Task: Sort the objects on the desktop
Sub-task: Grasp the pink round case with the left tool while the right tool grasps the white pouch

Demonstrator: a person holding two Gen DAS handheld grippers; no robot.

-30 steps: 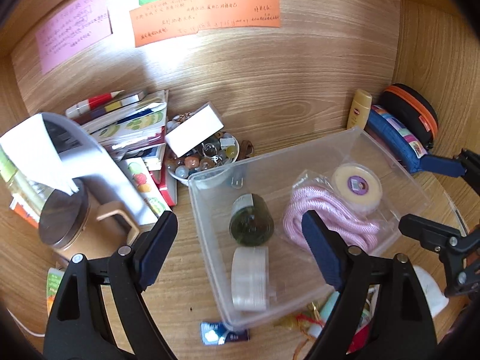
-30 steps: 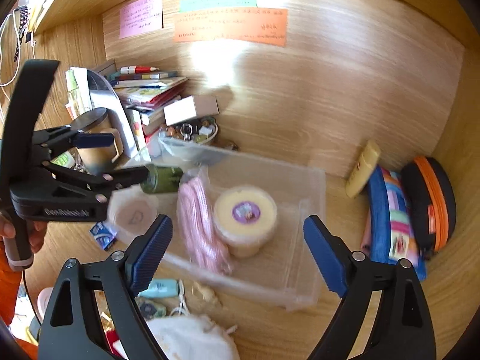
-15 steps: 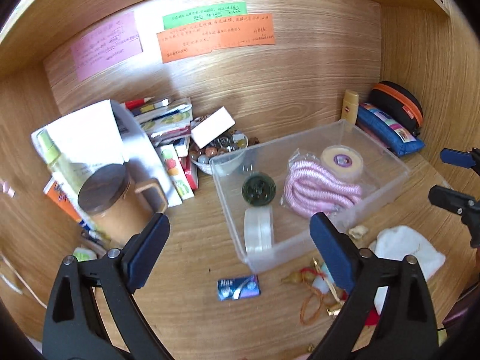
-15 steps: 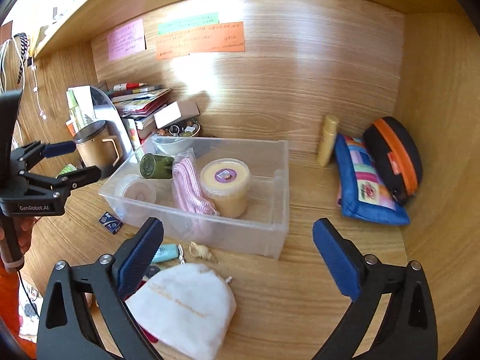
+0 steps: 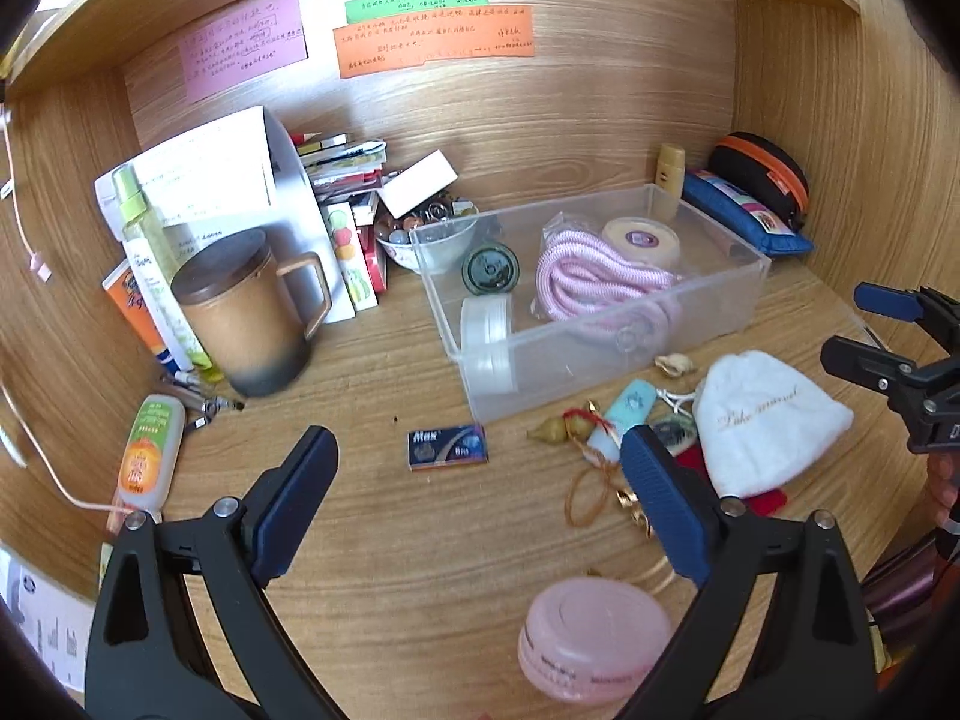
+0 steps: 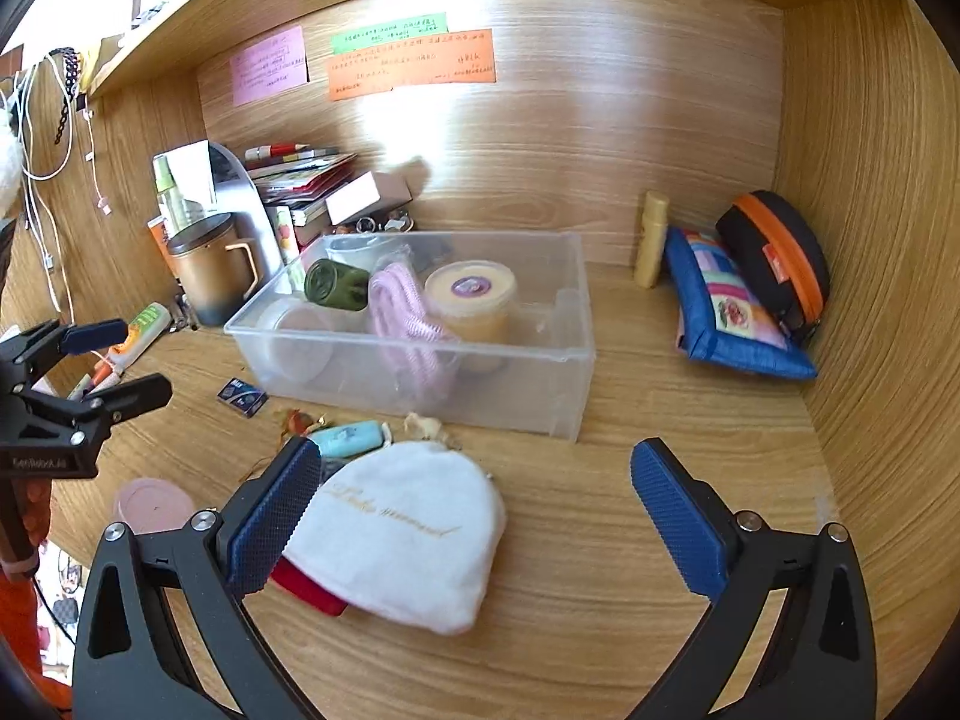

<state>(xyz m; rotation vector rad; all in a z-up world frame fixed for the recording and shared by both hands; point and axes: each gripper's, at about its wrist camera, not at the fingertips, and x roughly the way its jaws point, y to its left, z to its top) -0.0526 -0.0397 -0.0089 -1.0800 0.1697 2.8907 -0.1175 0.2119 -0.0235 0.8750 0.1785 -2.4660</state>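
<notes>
Wood-grain desk (image 6: 630,540) and alcove walls all round, clear plastic bin (image 6: 558,354) mid-desk holding pink rope (image 5: 600,282) and jars. Left gripper (image 5: 477,486) wide open and empty; right gripper (image 6: 471,507) opening, soft white pouch (image 6: 408,546) between its jaws, not pinched

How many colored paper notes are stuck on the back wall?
3. A pink note on the left, a green note up top in the middle, and an orange note just under the green one.

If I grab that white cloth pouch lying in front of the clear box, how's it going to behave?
The white pouch looks soft and slumped, so it will probably sag and fold in a grip. It seems light, likely sliding when pushed. It overlaps a red item, which might get dragged along.
</notes>
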